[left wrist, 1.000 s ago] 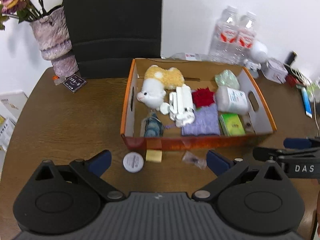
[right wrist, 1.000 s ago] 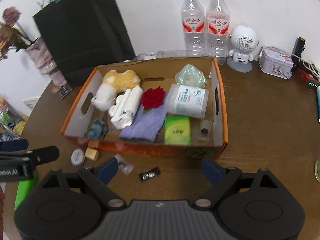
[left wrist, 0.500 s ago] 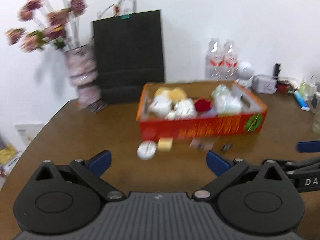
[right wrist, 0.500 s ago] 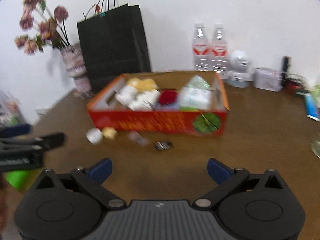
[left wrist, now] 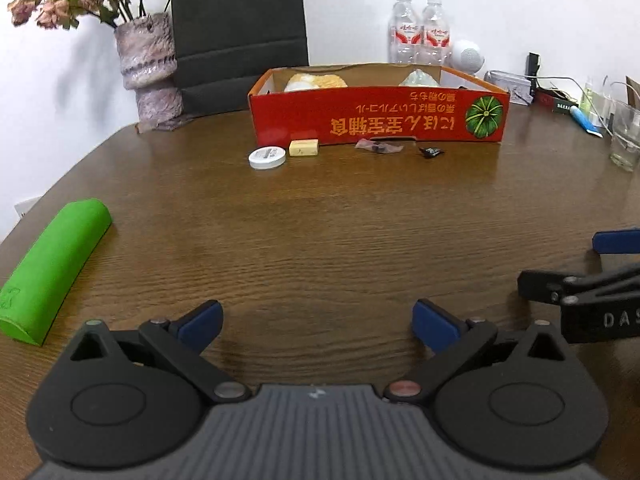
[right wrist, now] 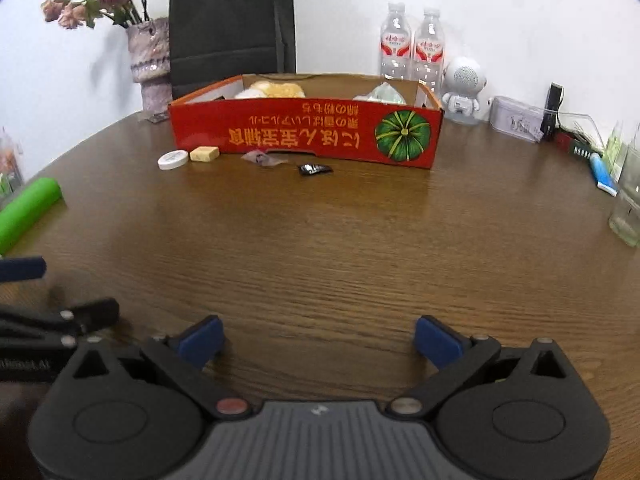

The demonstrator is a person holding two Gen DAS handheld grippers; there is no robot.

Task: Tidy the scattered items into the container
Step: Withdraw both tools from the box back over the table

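Wooden surface point(left wrist: 320, 240), far side: red box point(left wrist: 376, 114); four loose items lie along its near wall, white tin point(left wrist: 267, 157) leftmost. Your left gripper point(left wrist: 316, 322) and right gripper point(right wrist: 318, 338), both wide open, empty, sit well short; left is nearer the tin.

— How many loose items are counted on the table in front of the box?
— Four: one white round tin point(left wrist: 267, 157), one yellow block point(left wrist: 303, 147), one pink wrapper point(left wrist: 378, 146) and one black wrapper point(left wrist: 431, 152).
— And containers?
— One red cardboard box point(right wrist: 306, 132) is counted.
— What is counted behind it?
— Two water bottles point(right wrist: 412, 46), one black paper bag point(right wrist: 230, 24), one vase of dried flowers point(right wrist: 148, 56) and one white speaker point(right wrist: 463, 88).
— Anything else?
— One green roll point(left wrist: 52, 268) and one drinking glass point(left wrist: 624, 140).
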